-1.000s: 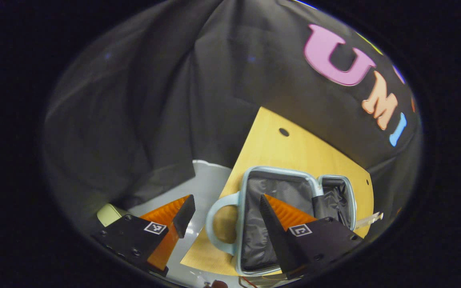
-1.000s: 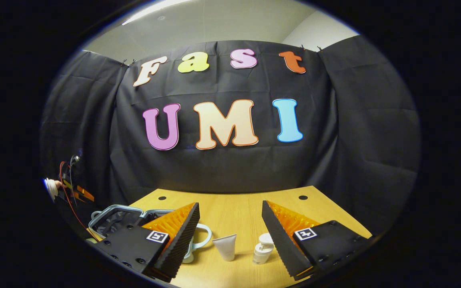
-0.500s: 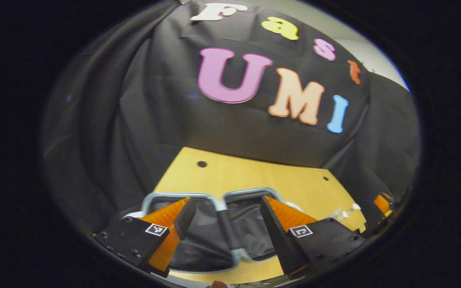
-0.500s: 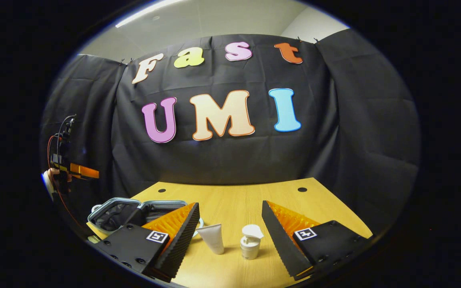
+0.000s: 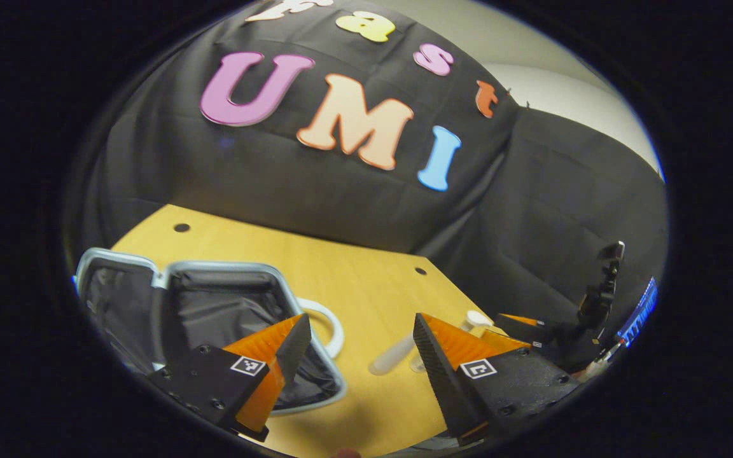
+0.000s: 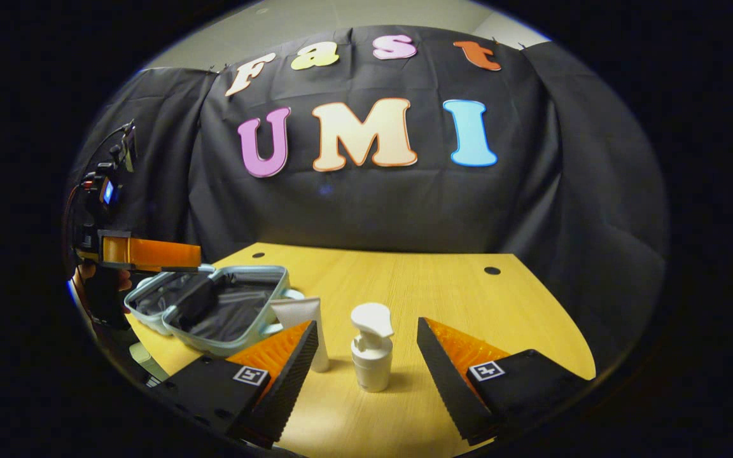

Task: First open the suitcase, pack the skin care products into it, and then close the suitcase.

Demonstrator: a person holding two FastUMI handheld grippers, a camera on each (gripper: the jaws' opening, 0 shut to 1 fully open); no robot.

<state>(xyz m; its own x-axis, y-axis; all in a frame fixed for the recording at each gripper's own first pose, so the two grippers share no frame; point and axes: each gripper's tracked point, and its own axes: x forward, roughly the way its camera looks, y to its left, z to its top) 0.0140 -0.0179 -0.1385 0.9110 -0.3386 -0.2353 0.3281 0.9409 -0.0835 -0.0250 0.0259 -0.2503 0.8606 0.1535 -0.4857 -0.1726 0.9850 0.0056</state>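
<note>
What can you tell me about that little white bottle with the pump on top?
The small white plastic pump bottle stands upright on the yellow wooden table: a short round body, a narrower neck and a broad pump head. It looks closed and nothing touches it. It stands between the open jaws of the right gripper, with a white squeeze tube standing just beside it, apart.
</note>
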